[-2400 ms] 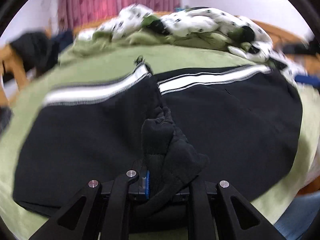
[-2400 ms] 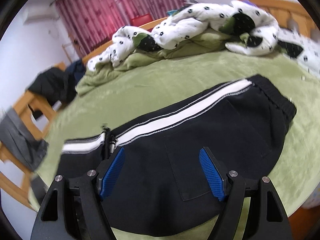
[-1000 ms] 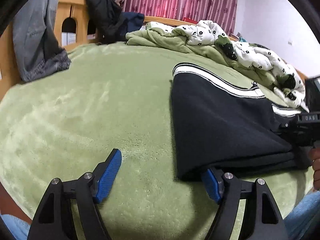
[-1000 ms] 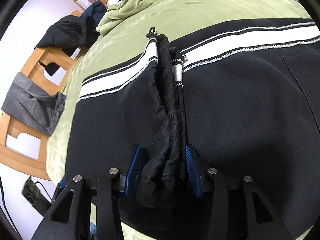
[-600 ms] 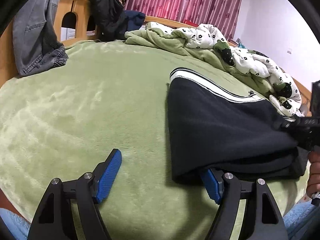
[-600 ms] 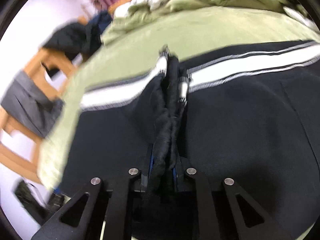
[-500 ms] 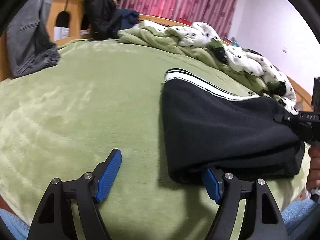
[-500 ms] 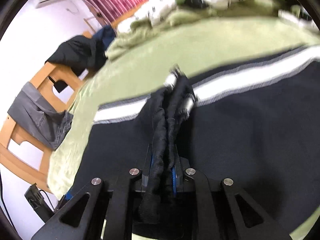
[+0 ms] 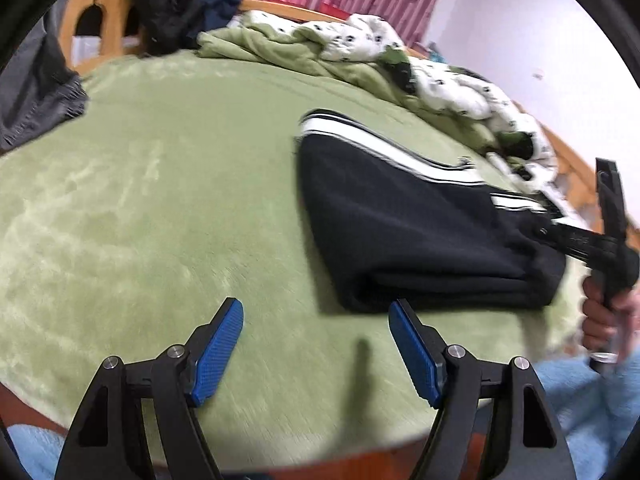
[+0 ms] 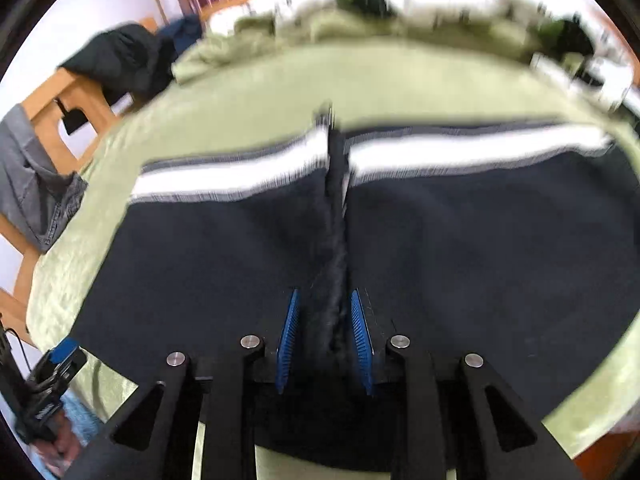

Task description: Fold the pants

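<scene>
Black pants (image 9: 400,216) with a white side stripe lie folded on the green bed (image 9: 160,184). My left gripper (image 9: 316,340) is open and empty, just in front of the pants' near left corner. My right gripper (image 10: 326,332) has its blue pads (image 10: 360,336) slightly apart around the bunched black cuff ends (image 10: 336,280) at the middle seam of the pants (image 10: 480,248); the pads seem to stand a little off the cloth. The right gripper also shows at the right of the left wrist view (image 9: 568,236), held by a hand.
A rumpled spotted white and green duvet (image 9: 400,56) lies at the back of the bed. A wooden frame with grey jeans (image 10: 32,188) and dark clothes (image 10: 120,60) stands at the left. The bed's near edge (image 9: 320,456) is close below my left gripper.
My right gripper's pads have parted slightly from the cuff ends they were clamped on. My left gripper has drawn back from the pants' corner, which no longer covers its right pad.
</scene>
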Motion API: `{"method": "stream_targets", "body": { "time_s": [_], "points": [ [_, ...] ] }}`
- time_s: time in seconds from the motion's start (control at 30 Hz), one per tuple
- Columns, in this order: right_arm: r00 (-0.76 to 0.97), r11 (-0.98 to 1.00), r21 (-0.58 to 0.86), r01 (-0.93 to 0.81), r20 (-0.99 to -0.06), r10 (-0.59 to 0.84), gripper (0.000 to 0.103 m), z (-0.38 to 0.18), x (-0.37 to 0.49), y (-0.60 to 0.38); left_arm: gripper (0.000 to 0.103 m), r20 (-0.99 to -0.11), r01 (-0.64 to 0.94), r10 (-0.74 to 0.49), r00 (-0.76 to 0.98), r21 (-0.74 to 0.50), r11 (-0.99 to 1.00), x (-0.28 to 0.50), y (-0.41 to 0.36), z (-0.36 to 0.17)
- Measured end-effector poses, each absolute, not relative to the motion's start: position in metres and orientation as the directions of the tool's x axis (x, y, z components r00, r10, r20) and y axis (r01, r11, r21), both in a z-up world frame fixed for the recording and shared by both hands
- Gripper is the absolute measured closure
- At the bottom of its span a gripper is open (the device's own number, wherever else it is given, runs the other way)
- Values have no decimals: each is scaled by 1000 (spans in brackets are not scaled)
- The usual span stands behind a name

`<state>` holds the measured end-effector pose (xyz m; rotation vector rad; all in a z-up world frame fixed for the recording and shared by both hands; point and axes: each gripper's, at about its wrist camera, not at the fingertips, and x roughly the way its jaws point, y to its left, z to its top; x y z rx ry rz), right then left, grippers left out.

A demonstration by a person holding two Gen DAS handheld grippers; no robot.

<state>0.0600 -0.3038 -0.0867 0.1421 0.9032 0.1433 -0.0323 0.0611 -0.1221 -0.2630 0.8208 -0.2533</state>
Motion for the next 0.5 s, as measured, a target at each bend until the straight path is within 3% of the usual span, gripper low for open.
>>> {"method": "stream_targets", "body": {
  "time_s": [0.1, 0.2, 0.27, 0.37, 0.43, 0.5],
  "points": [
    [677, 985, 154, -78, -717, 166, 75, -71, 48, -305, 29, -663, 121, -327, 674, -337, 934, -26, 59, -110],
    [682, 974, 213, -82, -701, 211, 75, -68, 42, -309, 29, -637, 130, -318, 702, -325, 937, -5, 45, -94],
    [630, 974, 199, -105, -745, 220, 75, -80, 47, -297, 29, -646, 131, -310, 698, -310, 942, 11, 34, -93],
    [504, 992, 66, -109, -856, 112, 77, -113, 56, -281, 29, -721, 86, -247, 648, -254, 963, 27, 21, -115],
    [465, 988, 109, -108, -873, 147, 77, -123, 55, -282, 29, -765, 63, -227, 603, -237, 969, 29, 17, -138],
    [462, 988, 104, -113, -875, 145, 77, -121, 53, -280, 29, -745, 70, -239, 623, -251, 965, 22, 21, -143]
  ]
}}
